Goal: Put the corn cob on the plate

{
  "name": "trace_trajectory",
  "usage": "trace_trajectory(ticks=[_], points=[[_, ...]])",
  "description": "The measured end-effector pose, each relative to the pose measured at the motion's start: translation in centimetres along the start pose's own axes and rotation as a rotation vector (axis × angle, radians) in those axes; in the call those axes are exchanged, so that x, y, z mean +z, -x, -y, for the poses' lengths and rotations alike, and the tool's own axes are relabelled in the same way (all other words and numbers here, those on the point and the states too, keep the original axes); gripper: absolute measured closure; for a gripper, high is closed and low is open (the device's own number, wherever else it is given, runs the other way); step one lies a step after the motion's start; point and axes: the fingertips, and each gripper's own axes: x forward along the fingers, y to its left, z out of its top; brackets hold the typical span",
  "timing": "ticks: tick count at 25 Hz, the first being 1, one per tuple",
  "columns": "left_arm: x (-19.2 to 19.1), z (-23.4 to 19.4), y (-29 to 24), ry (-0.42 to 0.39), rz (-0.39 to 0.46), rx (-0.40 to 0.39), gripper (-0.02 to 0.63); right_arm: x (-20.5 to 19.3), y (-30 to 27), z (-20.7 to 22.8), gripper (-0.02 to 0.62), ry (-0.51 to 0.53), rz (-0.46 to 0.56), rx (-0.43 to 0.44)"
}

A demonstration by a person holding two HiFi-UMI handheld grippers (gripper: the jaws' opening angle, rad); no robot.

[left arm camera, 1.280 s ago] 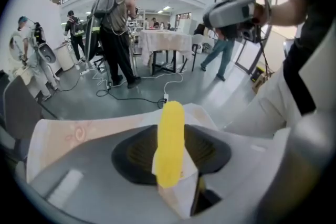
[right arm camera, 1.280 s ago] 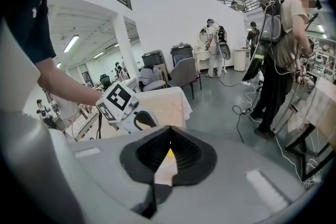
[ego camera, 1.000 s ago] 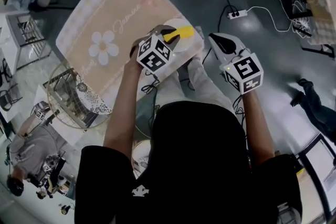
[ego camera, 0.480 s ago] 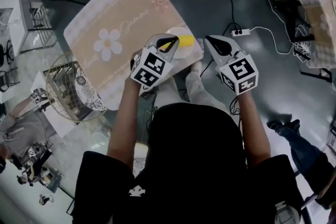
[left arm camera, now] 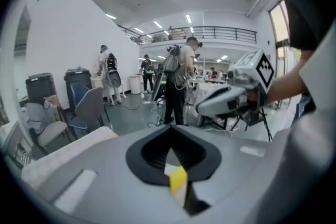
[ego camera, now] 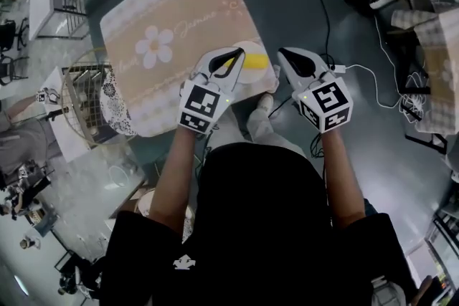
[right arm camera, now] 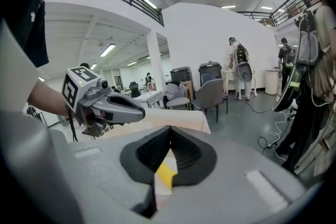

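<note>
Corn cob (ego camera: 254,59) was seen lying on the plate (ego camera: 249,46), which was set near the corner of the table (ego camera: 143,93) closest to the person. Only the right part of the cob was shown in the head view. The rest was covered by the jaws of the left gripper (ego camera: 238,52), which was held over the left side of the plate. Whether that gripper touched the cob or hung above it could not be told.

In the left gripper view the jaws were closed tip to tip, and nothing was gripped between them. The right gripper (ego camera: 282,52) was held just beside the table's right edge, over the floor and apart from the plate. In the right gripper view its jaws were likewise pressed together and empty.

Low in the slit behind the closed tips a small yellow patch (left arm camera: 177,180) was visible, and what it was could not be made out.

The table was covered by a pale cloth printed with a white flower (ego camera: 155,48), and the lettering beside the flower was too small to be read. The near edge of the table was cut off by the forearms, and the lower part of the head view was filled by the person's dark top (ego camera: 265,226)
</note>
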Motion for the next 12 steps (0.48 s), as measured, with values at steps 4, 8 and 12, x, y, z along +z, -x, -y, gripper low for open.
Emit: trace_trajectory(ticks=[4,8,12], points=[[2.1,-1.1,1.9,0.047,0.087,0.086,0.597,1.7,-0.3,-0.6,0.594,0.053,0.022,0.037],[5.6,-2.6,4.6,0.058,0.219,0.171,0.597,4.1,-0.2,-1.2,0.594,0.09,0.075,0.046],[9.1,-3.8,7.8,0.068,0.344,0.256,0.597,7.5,0.0,-2.3,0.594,0.113,0.153,0.048]])
